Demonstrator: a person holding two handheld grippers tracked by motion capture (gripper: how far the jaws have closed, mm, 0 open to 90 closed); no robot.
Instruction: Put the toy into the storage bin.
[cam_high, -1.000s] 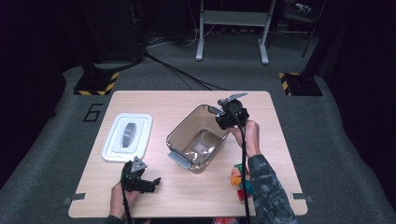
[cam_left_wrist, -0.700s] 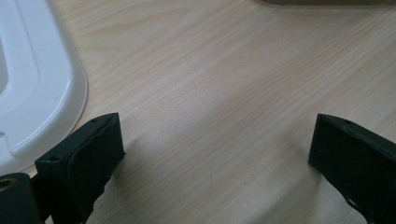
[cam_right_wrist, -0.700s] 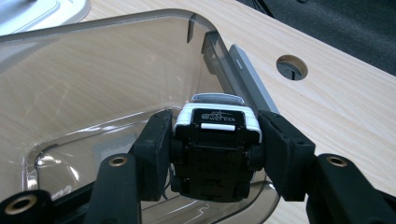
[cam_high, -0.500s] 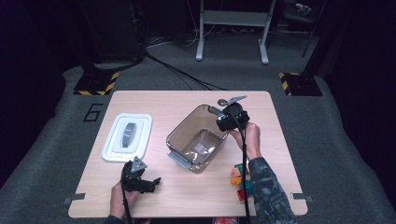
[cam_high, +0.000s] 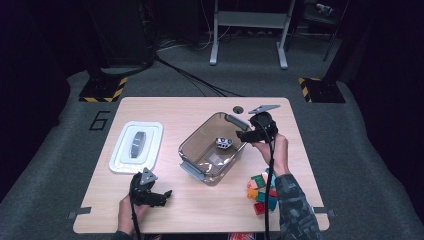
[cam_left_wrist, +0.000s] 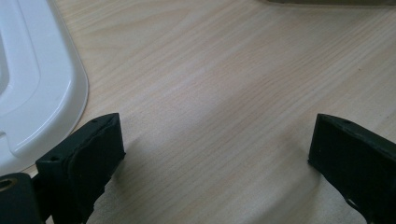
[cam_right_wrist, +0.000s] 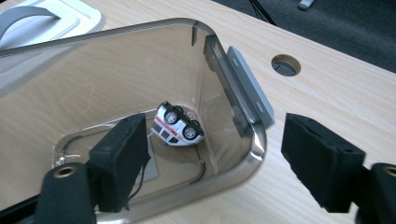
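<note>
A clear plastic container (cam_high: 190, 145) stands in the middle of the table. A small white toy car (cam_high: 223, 143) lies upside down on its floor, wheels up (cam_right_wrist: 178, 125). My right gripper (cam_high: 246, 135) hovers over the container's right rim (cam_right_wrist: 256, 140). Its jaws have just been opening and now stand open with nothing pressed between them (cam_right_wrist: 212, 144); the car lies below and beyond them. My left gripper (cam_high: 162, 196) rests near the table's front left, open over bare wood (cam_left_wrist: 215, 144).
The container's white lid (cam_high: 136, 146) with a grey handle lies flat at the left, close to the left gripper (cam_left_wrist: 28, 84). Several coloured blocks (cam_high: 261, 189) sit at the front right by the person's forearm. A round hole (cam_high: 238, 108) pierces the tabletop behind the container.
The toy car now lies in the container. My right gripper has opened and shifted slightly to the right. The left gripper has not moved.
</note>
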